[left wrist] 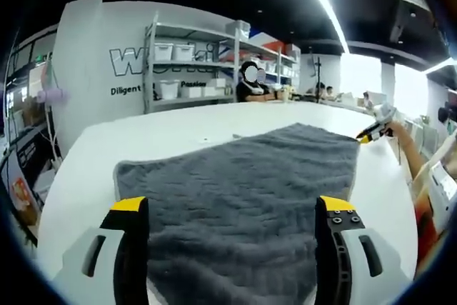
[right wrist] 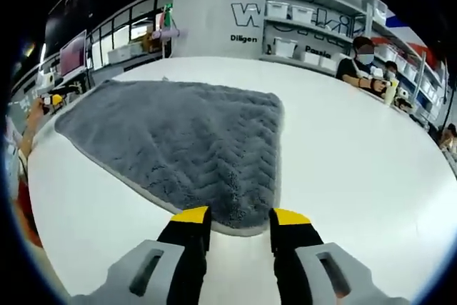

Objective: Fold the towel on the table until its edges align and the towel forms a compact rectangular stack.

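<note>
A dark grey towel (left wrist: 243, 183) lies spread flat on the white table (left wrist: 164, 141). In the left gripper view my left gripper (left wrist: 232, 208) stands wide open over the towel's near edge, its yellow-tipped jaws set on either side of the cloth. At the towel's far right corner is my right gripper (left wrist: 373, 132), held by a hand. In the right gripper view the towel (right wrist: 186, 141) stretches away and its near corner lies just ahead of my right gripper (right wrist: 240, 218), which is open with nothing held. The left gripper (right wrist: 53, 98) sits at the towel's far left corner.
Bare white tabletop (right wrist: 357, 169) runs to the right of the towel. People sit at the table's far side (right wrist: 364, 69). Metal shelves with white bins (left wrist: 186, 62) stand against a lettered wall behind the table. A person's arm (left wrist: 421, 169) comes in on the right.
</note>
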A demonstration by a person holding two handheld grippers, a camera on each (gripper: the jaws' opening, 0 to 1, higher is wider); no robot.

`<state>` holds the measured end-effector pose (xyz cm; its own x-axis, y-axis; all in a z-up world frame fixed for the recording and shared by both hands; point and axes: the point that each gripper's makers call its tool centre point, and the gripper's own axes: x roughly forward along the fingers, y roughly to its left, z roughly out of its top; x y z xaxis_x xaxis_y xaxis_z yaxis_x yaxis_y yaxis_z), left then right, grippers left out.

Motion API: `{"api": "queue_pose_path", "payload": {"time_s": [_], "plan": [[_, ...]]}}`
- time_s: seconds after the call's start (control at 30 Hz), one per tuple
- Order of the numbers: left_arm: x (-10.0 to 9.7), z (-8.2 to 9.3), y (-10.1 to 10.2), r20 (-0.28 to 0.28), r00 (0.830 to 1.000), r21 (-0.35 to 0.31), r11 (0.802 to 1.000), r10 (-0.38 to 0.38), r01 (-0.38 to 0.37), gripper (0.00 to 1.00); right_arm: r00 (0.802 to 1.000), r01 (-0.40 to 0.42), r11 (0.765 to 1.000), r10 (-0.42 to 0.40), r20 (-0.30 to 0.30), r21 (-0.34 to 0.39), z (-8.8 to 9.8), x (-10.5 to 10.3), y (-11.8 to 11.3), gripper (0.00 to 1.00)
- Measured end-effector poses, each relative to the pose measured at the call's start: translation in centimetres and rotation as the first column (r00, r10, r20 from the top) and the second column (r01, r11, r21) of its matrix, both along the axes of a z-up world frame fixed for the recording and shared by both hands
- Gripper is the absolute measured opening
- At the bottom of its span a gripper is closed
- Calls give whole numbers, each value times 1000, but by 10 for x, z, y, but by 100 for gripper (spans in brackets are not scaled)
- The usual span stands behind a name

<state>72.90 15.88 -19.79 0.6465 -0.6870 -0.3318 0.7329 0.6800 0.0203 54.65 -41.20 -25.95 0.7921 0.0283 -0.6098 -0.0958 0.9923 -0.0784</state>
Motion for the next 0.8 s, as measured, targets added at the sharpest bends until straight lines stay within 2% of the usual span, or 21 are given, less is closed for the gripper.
{"api": "queue_pose_path", "payload": {"time_s": [0.07,0.1,0.17,0.3,0.4,0.5,0.67,0.8], "plan": [[-3,2,-4,1,1000,-10,1000,-11,11,96,1000,-13,1000,12,21,20,6,-2,5,47],[-7,5,-10,-17,999,-59,998,-31,30,95,999,-23,998,21,48,58,12,-2,12,52],[-8,7,-12,-28,999,-92,995,-39,36,94,997,-39,996,34,70,80,19,-5,17,59],[-17,10,-9,-57,998,-132,991,-26,18,94,994,-65,995,58,89,79,30,-10,23,75],[-26,12,-6,-57,998,-145,989,-19,11,92,993,-77,995,71,95,59,35,-11,27,91],[-34,8,8,-62,998,-110,993,29,-36,90,992,-80,996,76,98,37,38,-11,29,99],[-48,2,23,-63,996,-60,996,57,-61,83,986,-123,991,116,118,46,41,-7,38,99],[-57,-5,32,-88,993,-60,995,72,-78,75,985,-132,990,124,121,54,36,-5,43,99]]}}
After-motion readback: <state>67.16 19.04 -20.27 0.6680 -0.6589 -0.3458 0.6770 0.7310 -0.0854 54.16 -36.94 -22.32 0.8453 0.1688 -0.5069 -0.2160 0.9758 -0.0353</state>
